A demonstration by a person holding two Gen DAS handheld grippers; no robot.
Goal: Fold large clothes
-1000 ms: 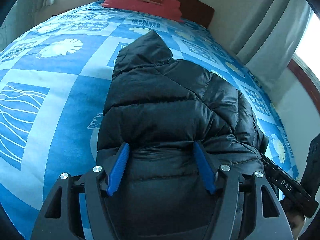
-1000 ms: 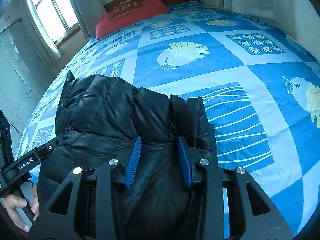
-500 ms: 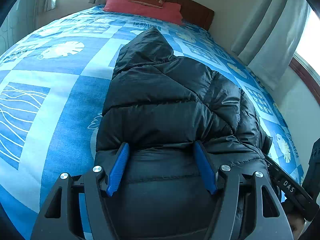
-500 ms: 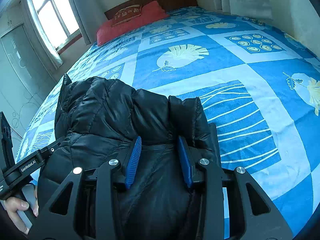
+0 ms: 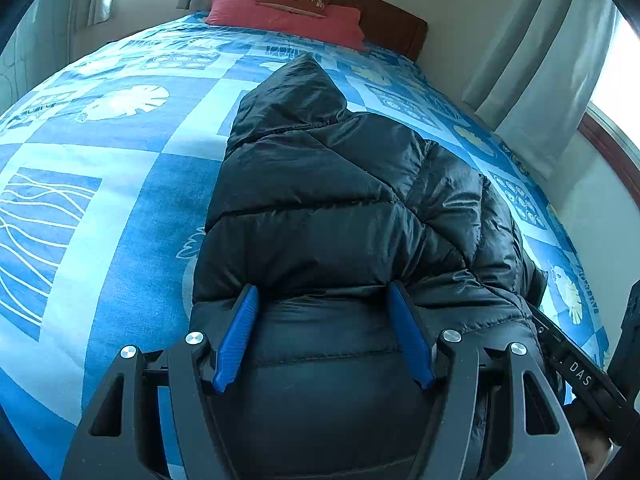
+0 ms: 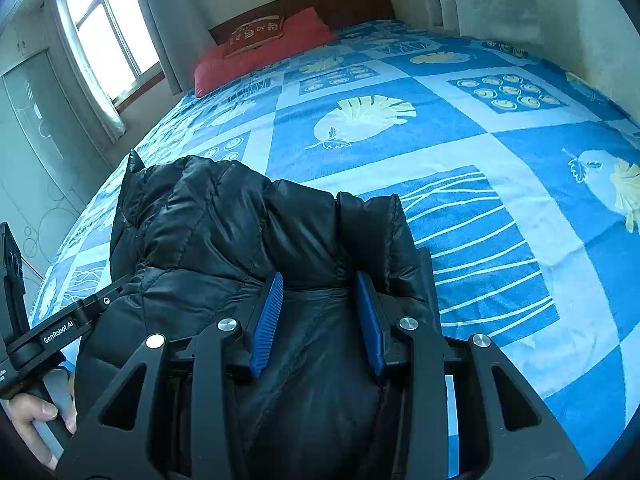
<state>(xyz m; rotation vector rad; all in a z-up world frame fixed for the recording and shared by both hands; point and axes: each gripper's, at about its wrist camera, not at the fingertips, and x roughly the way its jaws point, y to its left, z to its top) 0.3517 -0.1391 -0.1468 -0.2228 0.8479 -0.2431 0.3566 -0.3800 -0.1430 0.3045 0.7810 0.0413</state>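
A black hooded puffer jacket (image 5: 328,208) lies on the blue patterned bed, hood toward the headboard; it also shows in the right wrist view (image 6: 224,232). My left gripper (image 5: 324,300) has its blue fingers wide apart, with the jacket's near hem bulging between them. My right gripper (image 6: 320,284) has its fingers closer together around a thick fold of the jacket's near right edge. The hem under both grippers is hidden. The right gripper's body shows at the lower right of the left view (image 5: 580,376), the left one at the lower left of the right view (image 6: 56,332).
The bed cover (image 6: 460,160) stretches wide to the right of the jacket and to its left (image 5: 100,208). Red pillows (image 5: 288,12) lie by the wooden headboard (image 6: 344,0). Curtains (image 5: 532,64) and a wall run along one side, a window (image 6: 108,40) on the other.
Both views have dropped lower and moved forward along the jacket. The jacket bulk has bunched up higher in front of the fingers. Finger spacing has not visibly changed.
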